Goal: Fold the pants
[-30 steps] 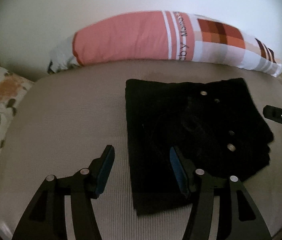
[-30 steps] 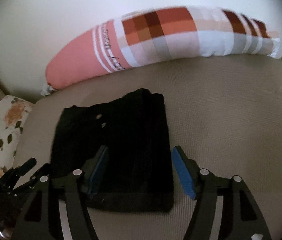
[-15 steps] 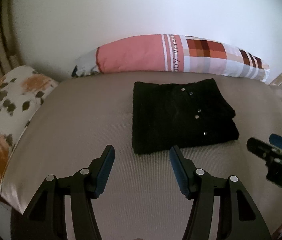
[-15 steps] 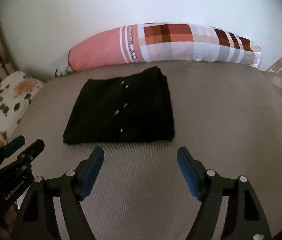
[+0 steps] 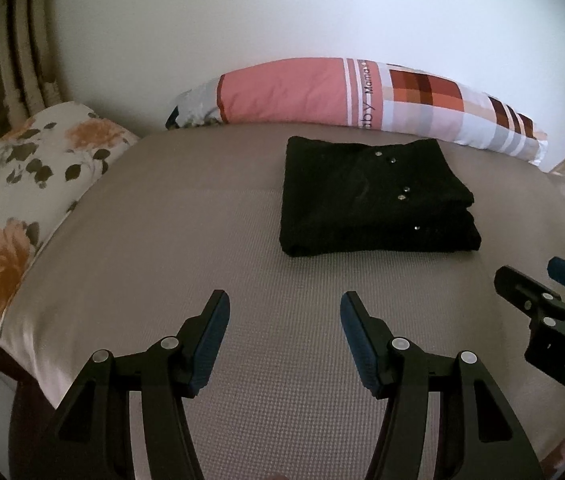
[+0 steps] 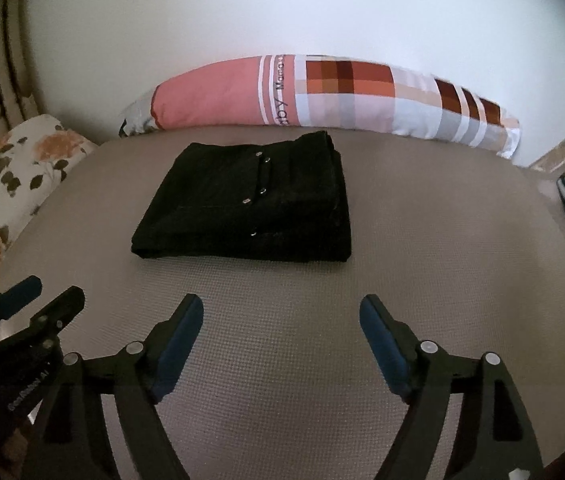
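Your left tool (image 5: 284, 316) is spread wide and holds nothing, low in the frame over the bed (image 5: 162, 248). Your right tool (image 6: 281, 320) is spread too, also holding nothing. The pants (image 5: 370, 196) lie folded in a black stack at upper center, well apart from both tools, just in front of the pillow (image 5: 342, 96).
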`<action>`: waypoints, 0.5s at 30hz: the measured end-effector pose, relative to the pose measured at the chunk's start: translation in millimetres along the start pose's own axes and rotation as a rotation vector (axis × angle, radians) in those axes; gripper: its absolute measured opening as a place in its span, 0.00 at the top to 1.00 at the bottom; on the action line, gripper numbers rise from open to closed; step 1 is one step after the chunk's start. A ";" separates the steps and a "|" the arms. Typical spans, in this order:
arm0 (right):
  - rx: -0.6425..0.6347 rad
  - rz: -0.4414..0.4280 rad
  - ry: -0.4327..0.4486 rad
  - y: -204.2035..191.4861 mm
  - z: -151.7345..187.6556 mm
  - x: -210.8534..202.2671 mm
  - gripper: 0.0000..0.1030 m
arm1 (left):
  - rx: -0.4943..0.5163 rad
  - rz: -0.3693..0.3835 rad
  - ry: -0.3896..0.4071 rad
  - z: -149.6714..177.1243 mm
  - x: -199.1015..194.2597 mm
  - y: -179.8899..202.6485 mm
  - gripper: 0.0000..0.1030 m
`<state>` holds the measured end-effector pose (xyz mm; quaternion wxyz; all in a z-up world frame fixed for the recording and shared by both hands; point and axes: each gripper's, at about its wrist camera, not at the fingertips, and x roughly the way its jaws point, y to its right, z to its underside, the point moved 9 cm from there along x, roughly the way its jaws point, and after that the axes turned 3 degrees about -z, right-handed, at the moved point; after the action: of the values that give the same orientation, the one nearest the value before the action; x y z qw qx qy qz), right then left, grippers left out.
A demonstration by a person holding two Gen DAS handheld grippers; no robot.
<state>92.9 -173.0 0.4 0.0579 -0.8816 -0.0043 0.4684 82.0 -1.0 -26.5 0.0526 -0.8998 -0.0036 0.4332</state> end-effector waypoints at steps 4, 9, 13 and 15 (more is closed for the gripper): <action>0.000 -0.003 -0.005 -0.2 2.6 2.5 0.24 | 0.030 -0.018 0.018 -0.6 -0.4 0.7 0.43; 0.018 -0.012 -0.025 -0.2 7.1 7.1 0.24 | 0.031 -0.024 0.018 -0.9 1.3 -1.3 0.43; 0.012 -0.006 -0.020 -0.5 7.0 6.1 0.24 | 0.040 -0.030 0.023 -0.9 1.3 -2.0 0.43; 0.013 -0.007 -0.019 0.5 7.4 5.4 0.24 | 0.043 -0.027 0.021 -1.3 2.2 -1.9 0.43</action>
<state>89.8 -172.4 -8.3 0.0655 -0.8768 -0.0049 0.4764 84.4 0.9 -27.2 0.0779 -0.9028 -0.0058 0.4230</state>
